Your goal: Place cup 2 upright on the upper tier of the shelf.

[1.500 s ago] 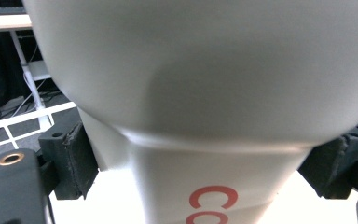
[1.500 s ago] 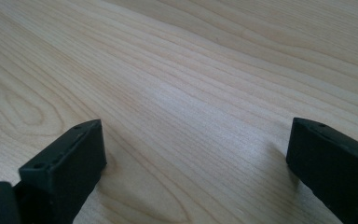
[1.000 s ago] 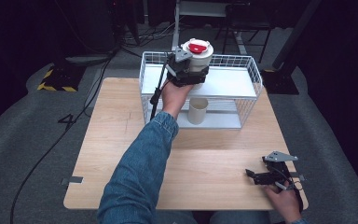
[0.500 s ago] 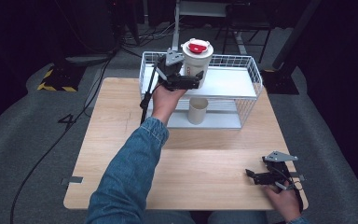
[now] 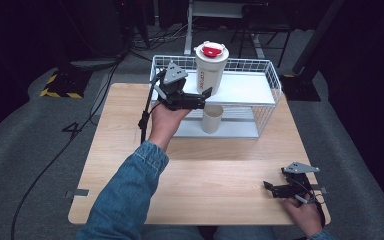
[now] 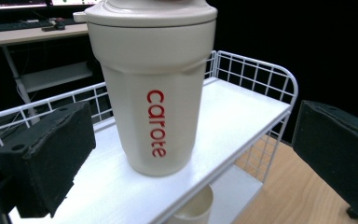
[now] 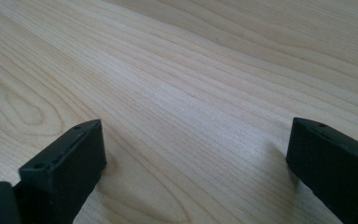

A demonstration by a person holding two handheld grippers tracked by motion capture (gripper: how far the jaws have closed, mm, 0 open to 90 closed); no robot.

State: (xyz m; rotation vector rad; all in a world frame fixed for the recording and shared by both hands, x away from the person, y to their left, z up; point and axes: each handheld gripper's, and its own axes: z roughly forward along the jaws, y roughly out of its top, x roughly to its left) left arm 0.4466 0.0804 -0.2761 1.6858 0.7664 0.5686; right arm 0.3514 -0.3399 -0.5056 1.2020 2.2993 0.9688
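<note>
Tumbler (image 6: 151, 88) is left standing on the far rack's top shelf (image 6: 242, 112), released by the wide-open left gripper (image 5: 206, 96). Probably stiff, smooth, slippery; best gripped mid-body.

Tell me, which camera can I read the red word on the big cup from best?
The left gripper view: the tumbler stands close up on the white shelf, its red lettering sharp. In the high view the tumbler is small and far off, lettering unreadable. The right gripper view looks at bare wooden table.
</note>
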